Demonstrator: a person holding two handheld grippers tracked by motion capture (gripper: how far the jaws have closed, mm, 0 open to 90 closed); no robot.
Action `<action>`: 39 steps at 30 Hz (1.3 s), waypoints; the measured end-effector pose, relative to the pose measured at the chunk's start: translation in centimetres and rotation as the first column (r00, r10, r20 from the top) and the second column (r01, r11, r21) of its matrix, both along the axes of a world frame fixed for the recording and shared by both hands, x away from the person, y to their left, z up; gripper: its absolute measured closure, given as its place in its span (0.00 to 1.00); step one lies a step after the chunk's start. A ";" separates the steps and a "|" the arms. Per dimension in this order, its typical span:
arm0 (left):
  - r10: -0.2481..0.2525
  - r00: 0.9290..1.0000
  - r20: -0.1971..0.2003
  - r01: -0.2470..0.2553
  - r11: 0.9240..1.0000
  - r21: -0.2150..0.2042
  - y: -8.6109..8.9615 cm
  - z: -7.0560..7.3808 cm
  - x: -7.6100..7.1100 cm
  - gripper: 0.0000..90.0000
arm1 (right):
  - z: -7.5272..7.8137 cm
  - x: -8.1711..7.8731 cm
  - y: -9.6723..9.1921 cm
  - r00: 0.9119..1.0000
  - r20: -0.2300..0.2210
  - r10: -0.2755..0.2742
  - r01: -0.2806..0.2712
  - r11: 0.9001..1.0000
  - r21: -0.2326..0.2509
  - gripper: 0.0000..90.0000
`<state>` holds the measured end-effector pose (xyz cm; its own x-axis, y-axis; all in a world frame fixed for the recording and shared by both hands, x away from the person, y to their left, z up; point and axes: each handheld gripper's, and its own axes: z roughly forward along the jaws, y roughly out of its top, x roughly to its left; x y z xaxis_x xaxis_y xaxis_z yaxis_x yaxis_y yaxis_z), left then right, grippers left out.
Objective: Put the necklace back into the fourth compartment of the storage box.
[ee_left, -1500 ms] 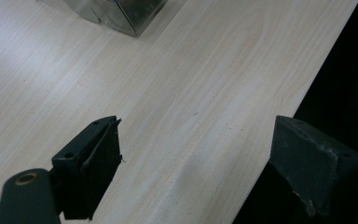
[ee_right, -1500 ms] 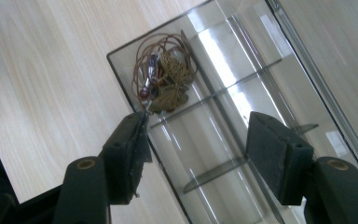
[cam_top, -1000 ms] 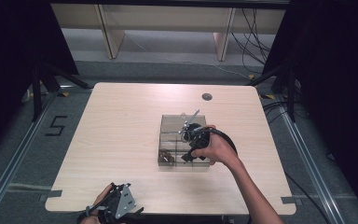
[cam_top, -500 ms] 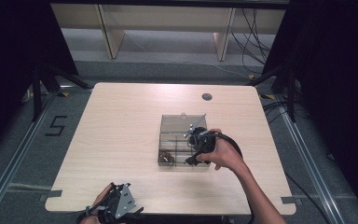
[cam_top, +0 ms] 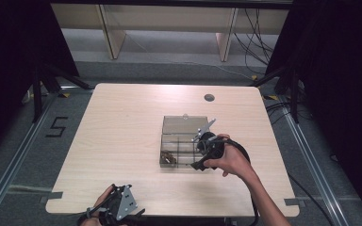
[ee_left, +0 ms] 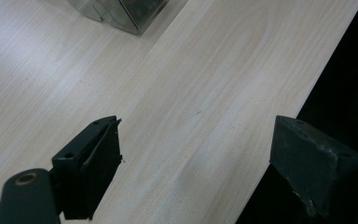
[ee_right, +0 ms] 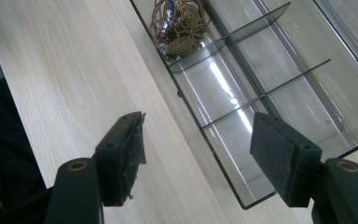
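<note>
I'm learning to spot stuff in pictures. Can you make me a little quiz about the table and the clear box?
1. True or false: the right tongs are shut on the jewellery.
2. Which part of the clear box holds the jewellery: A, an end compartment; B, the middle one; C, all of them?
3. Fill in: the left tongs hang over the table near its ____ edge.

Key: 1 false, they are open. 2 A. 3 front, the person's side.

Clear box mid-table, bare wood all around
</note>
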<state>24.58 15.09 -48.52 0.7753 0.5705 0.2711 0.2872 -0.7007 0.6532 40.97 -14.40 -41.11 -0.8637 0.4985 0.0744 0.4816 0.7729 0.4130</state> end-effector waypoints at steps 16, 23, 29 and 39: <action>0.006 1.000 0.002 -0.006 1.000 0.002 0.0 0.1 0.0 0.17 | -0.8 -1.7 -1.9 0.999 0.032 0.001 -0.002 1.000 0.019 0.39; 0.005 1.000 0.005 -0.005 1.000 -0.007 0.0 -0.2 0.0 0.17 | -0.9 -2.7 -2.2 0.998 0.054 0.018 -0.020 0.999 0.043 0.39; 0.006 1.000 0.009 -0.006 1.000 -0.007 0.0 -0.2 0.0 0.17 | -1.4 -3.6 -2.4 0.999 0.054 -0.002 -0.004 0.995 0.100 0.39; 0.006 1.000 0.010 -0.005 1.000 -0.011 0.1 0.0 -0.1 0.17 | -1.9 -4.9 -2.3 0.999 0.042 0.004 -0.008 0.995 0.096 0.37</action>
<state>24.52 15.15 -48.51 0.7694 0.5777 0.2727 0.2845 -0.6921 0.6634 36.03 -16.68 -43.00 -0.8702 0.4853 0.0851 0.4575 0.7318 0.5051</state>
